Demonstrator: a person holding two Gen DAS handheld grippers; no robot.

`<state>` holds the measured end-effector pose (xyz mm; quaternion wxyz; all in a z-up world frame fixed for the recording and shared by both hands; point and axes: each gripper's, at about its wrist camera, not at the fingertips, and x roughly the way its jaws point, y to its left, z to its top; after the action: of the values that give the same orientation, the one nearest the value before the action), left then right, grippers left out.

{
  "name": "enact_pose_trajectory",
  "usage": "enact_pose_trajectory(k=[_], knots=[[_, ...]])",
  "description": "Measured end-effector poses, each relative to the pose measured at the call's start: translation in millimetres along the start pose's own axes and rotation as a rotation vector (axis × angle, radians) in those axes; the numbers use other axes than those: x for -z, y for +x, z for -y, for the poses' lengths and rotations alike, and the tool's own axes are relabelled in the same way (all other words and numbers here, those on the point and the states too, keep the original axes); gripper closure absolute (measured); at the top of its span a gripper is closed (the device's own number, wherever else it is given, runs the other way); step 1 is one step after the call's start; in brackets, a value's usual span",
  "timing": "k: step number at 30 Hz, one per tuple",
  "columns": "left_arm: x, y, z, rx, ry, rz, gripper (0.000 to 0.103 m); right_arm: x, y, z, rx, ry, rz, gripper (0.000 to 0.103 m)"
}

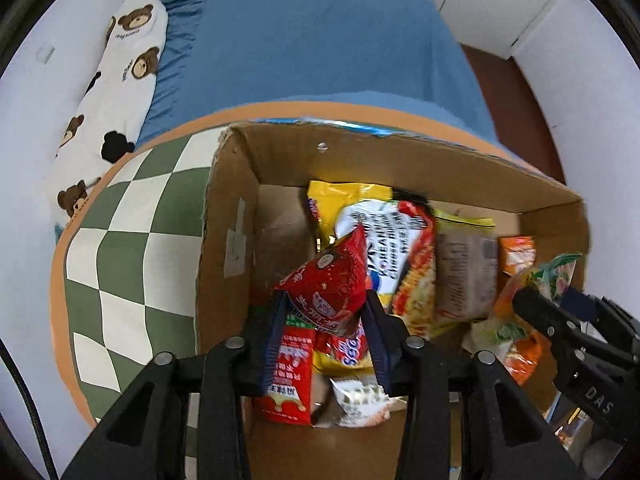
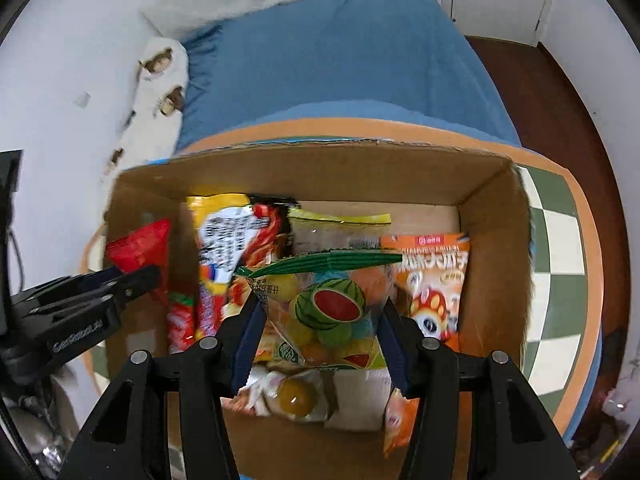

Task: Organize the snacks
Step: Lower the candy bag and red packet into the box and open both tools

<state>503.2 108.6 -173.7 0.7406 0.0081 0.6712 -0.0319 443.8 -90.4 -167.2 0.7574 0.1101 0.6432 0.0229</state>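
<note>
Both claws hang nose-down over the open cardboard box [image 1: 400, 152], which stands on the checked desk [image 1: 120, 240] beside the blue bed [image 1: 320, 40]. Your left claw [image 1: 326, 308] is pinching the red triangular snack pack [image 1: 332, 280] by its lower part; your right claw [image 2: 320, 320] has the watermelon candy bag [image 2: 328, 304] between its blue pads, and whether they press on it or only flank it cannot be told.

Risks, as judged here:
- The right bag is slick and bulging. A light hold could let it slide out and land crooked on the packets below.
- The red pack is held low, so its top may flop against the upright noodle packets [image 1: 404, 252] and topple them.
- The two claws work near each other inside one box. Crossing paths could knock a pack loose.
</note>
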Motion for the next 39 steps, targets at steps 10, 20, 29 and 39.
enact_pose_trajectory(k=[10,20,29,39], knots=[[-3,16,-5,0.013,-0.029,0.013,0.026,-7,14,10,0.006,0.02,-0.018,0.009],[39,-14,0,0.016,-0.039,0.157,0.026,40,-15,13,0.049,0.007,0.089,0.008],[95,-63,11,-0.019,-0.019,0.324,0.026,89,-50,6,0.075,-0.02,0.192,0.008],[154,-113,17,-0.015,0.009,0.441,0.026,145,-107,-11,0.07,-0.038,0.327,0.008]])
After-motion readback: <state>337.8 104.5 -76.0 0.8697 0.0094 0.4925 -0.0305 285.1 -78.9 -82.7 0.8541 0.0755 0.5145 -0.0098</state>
